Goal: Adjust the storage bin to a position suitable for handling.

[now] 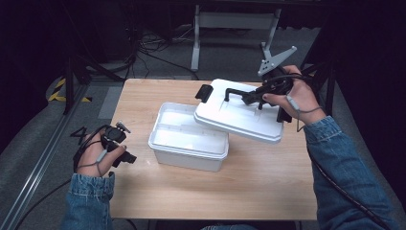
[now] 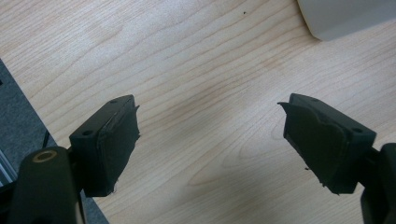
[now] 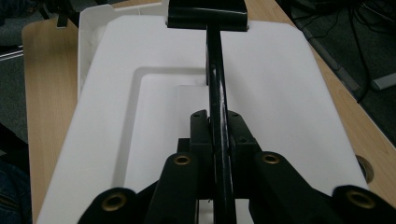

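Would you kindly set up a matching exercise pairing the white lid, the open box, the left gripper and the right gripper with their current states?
Things:
1. white lid
2. white box
3. left gripper
4. right gripper

States:
A. jaws wide apart over bare wood
B. clamped on the lid's black handle
C. standing open on the table
D. lifted, tilted, partly over the box

Pairs: 1-D, 2-C, 3-A, 4-B

Even overhead light on the table [image 1: 258, 182], dark surroundings, soft shadows, slight blur.
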Motion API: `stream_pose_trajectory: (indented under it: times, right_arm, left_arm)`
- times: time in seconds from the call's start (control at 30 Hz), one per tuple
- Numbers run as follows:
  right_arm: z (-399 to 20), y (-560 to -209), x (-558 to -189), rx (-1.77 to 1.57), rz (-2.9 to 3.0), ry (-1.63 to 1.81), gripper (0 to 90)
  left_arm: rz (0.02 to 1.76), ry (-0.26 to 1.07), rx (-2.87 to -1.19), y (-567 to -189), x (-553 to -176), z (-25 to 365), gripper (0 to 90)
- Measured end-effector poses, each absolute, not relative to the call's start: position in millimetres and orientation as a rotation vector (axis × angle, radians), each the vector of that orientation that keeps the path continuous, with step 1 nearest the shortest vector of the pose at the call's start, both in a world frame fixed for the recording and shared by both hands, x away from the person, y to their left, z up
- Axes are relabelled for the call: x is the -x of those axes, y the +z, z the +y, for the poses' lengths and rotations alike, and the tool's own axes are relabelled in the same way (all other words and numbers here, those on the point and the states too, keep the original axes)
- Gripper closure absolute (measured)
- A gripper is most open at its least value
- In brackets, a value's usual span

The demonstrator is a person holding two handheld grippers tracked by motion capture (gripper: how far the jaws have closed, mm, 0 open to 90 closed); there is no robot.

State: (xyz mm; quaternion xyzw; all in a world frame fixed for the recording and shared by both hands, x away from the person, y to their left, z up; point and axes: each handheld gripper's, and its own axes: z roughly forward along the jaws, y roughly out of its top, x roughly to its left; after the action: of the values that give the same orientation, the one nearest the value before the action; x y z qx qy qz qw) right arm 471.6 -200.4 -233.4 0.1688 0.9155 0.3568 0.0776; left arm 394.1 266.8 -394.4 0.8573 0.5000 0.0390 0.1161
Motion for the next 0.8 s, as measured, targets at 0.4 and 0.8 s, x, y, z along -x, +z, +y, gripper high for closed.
stream_pose_trajectory:
  times: [0.4,0.8]
  right_arm:
    - [-260.5,-252.5,-479.3,-0.679,2.697,1.023,84.3]
    - [-307.9,-271.5,-493.5,-0.808,2.634,0.962,84.3]
  left_arm:
    - [1.458,0.125,-2.516,-395.4,-393.7,266.2,18.8]
    - [1.457,0.108,-2.503,-396.4,-397.6,264.8,18.8]
